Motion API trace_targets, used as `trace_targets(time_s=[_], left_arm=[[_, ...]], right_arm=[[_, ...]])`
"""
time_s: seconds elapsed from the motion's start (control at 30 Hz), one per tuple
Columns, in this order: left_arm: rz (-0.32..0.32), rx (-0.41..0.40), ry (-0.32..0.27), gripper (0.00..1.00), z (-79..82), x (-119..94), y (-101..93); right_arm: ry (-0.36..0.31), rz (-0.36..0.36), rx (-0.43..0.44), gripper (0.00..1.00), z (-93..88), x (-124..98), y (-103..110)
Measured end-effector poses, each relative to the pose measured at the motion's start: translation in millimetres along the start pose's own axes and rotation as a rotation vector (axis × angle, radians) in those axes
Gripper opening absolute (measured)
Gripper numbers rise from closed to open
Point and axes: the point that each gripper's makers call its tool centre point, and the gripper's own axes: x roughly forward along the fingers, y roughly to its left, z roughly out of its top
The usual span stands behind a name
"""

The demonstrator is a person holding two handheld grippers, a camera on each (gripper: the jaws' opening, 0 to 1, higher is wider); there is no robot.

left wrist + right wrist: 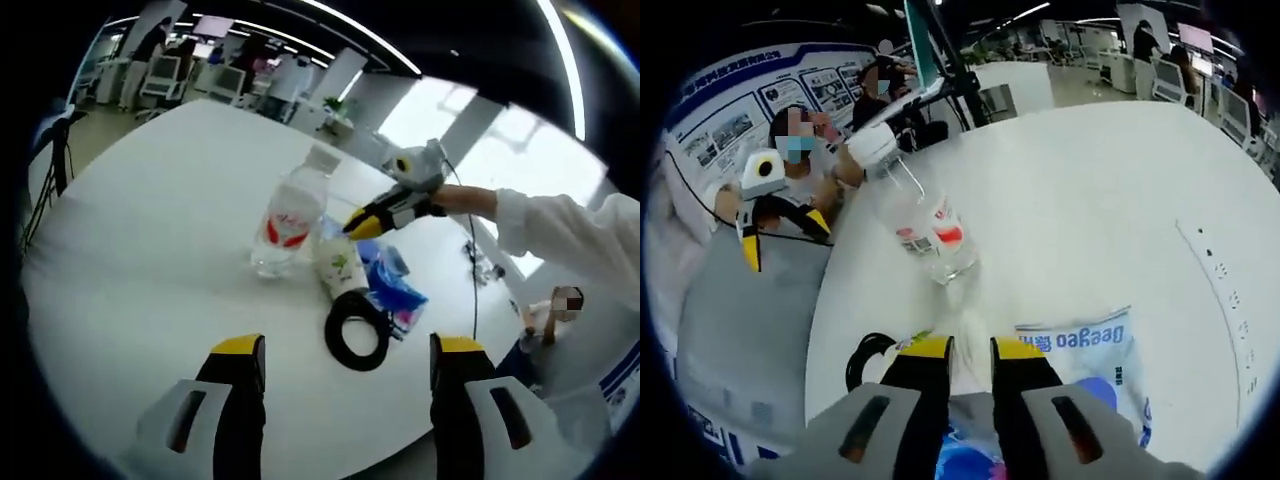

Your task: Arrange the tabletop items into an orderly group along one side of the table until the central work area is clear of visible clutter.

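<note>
The right claw reaches into the cluster near the table edge, jaws nearly closed on something between them; whether it grips the small cup cannot be told. The water bottle stands upright just beside it. The left claw hangs open, well short of the black cable coil and blue tissue pack.

At the bottom of my left gripper view, my left gripper shows two black jaws with yellow tips, each set in a pale grey housing with a dark slot. In the upper right of that view, my right gripper has the same yellow-tipped black jaws under a grey body, trailing a thin dark cable, and a white sleeve runs to the frame's right edge.
</note>
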Motion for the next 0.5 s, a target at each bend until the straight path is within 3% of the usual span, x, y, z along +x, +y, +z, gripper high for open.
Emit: trace_targets(time_s=[0.37, 0.5], left_arm=[[0.016, -0.019, -0.013, 0.62, 4.1, -1.4, 6.6], [0.021, -0.036, -0.022, 0.62, 5.2, -2.4, 9.0]], right_arm=[[-0.008, 0.098, -0.016, 0.0, 10.7, 10.2, 14.1], [0.003, 0.12, -0.041, 0.0, 10.9, 9.9, 24.3]])
